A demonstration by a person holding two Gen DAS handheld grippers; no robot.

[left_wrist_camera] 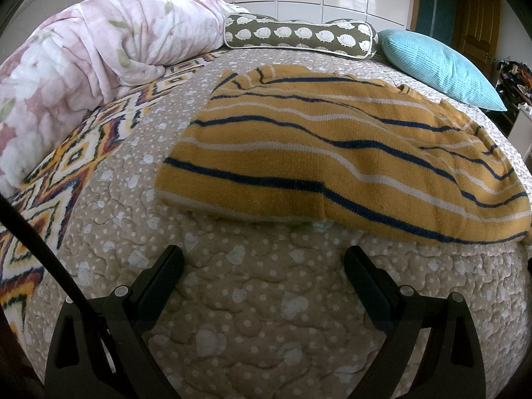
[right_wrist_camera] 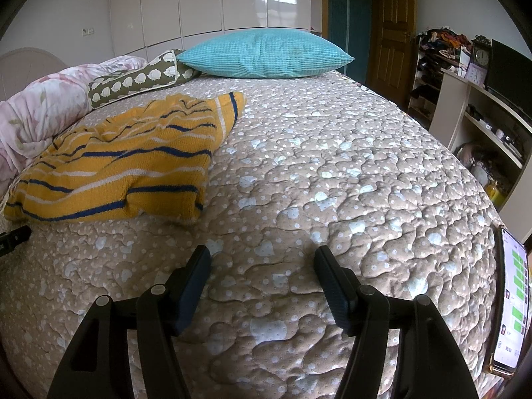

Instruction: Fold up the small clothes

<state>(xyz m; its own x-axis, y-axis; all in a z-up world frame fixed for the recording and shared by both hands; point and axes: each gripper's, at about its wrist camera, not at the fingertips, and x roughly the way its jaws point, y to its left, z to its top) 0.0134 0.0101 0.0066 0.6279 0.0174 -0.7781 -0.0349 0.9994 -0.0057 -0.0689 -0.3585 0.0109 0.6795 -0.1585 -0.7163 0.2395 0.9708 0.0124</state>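
Observation:
A small mustard-yellow knit sweater (left_wrist_camera: 339,159) with navy and white stripes lies loosely spread and rumpled on the beige quilted bed cover (left_wrist_camera: 252,316). In the right wrist view the sweater (right_wrist_camera: 123,163) lies at the left, a sleeve pointing toward the pillows. My left gripper (left_wrist_camera: 264,256) is open and empty, just short of the sweater's near hem. My right gripper (right_wrist_camera: 262,256) is open and empty over bare quilt (right_wrist_camera: 332,173), to the right of the sweater. The tip of the left gripper (right_wrist_camera: 15,236) shows at that view's left edge.
A pink floral duvet (left_wrist_camera: 83,66) is bunched at the left. A hedgehog-print bolster (left_wrist_camera: 299,35) and a teal pillow (right_wrist_camera: 266,55) lie at the head. A phone (right_wrist_camera: 510,302) rests at the bed's right edge. Shelves and a desk (right_wrist_camera: 478,116) stand beyond.

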